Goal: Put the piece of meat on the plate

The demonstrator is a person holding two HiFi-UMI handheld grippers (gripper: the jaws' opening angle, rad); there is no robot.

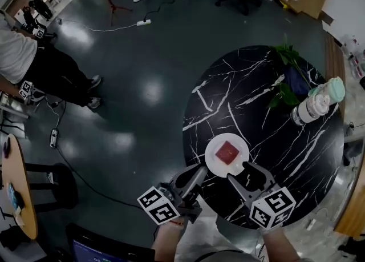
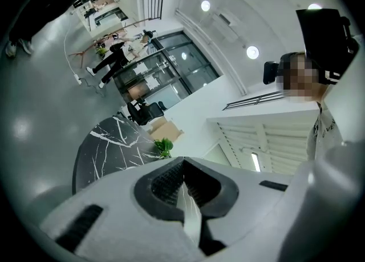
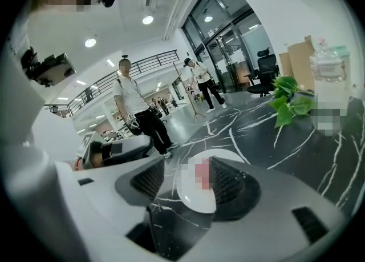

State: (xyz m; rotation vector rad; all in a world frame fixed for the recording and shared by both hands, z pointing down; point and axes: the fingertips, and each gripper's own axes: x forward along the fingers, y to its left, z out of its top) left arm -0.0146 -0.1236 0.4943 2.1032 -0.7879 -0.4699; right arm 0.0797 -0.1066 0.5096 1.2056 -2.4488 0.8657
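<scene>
A red square piece of meat [image 1: 227, 152] lies flat on a small white plate [image 1: 212, 158] near the front edge of the round black marble table [image 1: 256, 118]. My right gripper [image 1: 242, 176] hovers just before the plate, open, with nothing between its pads. In the right gripper view the plate [image 3: 197, 201] and the meat [image 3: 201, 176] show beyond the right gripper [image 3: 188, 184], apart from its jaws. My left gripper [image 1: 194, 178] is at the table's front left edge, off the plate. In the left gripper view the left gripper [image 2: 183, 178] has its pads together and holds nothing.
A clear bottle with a pale green cap [image 1: 316, 104] and a leafy plant [image 1: 288, 78] stand at the table's far right. A person [image 1: 34, 67] stands on the grey floor at left, near a power strip and cables [image 1: 142, 23]. A wooden table [image 1: 17, 192] is at lower left.
</scene>
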